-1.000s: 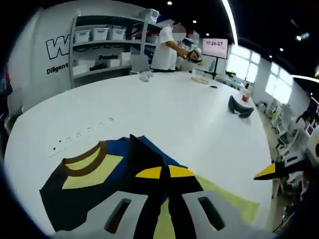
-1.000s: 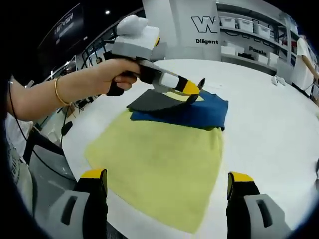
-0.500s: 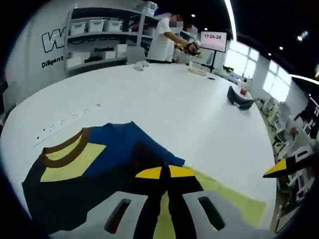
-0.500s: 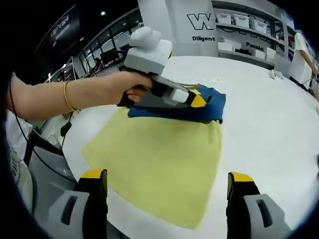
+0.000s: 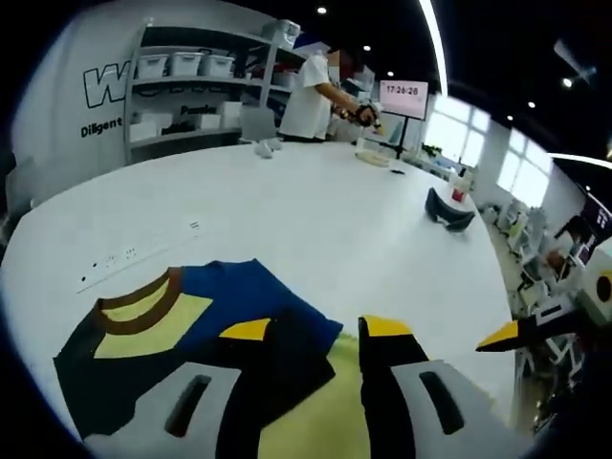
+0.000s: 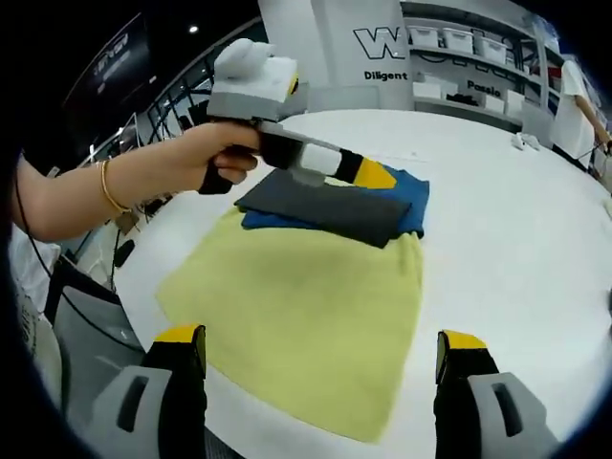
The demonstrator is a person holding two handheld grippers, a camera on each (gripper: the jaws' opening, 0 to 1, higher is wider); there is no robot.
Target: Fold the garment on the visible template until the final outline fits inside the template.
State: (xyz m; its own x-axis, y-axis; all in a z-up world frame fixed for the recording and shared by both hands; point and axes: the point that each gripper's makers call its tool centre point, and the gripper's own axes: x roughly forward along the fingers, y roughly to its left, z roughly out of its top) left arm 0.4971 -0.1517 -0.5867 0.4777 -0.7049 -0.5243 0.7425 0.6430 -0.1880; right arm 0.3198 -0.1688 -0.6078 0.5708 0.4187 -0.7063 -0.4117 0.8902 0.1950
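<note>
White table (image 6: 516, 239) under yellow-green template (image 6: 306, 316), folded garment (image 6: 335, 206) lying on its far edge; collar (image 5: 134, 311) visible from left gripper view; left gripper (image 6: 368, 177) released just above; right gripper (image 6: 320, 359) spread, empty; bins (image 5: 186, 65) on shelf

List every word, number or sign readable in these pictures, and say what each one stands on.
"W": large outlined letter on the white wall, cut off by shelving in the left gripper view.
"Diligent": black word beneath it on the same wall.
"17:26:2…": clock digits on the pink-white screen; last digit blurred.
Word behind the grey shelf unit: too blurred to read.
Folded dark blue and grey garment: no text.
</note>
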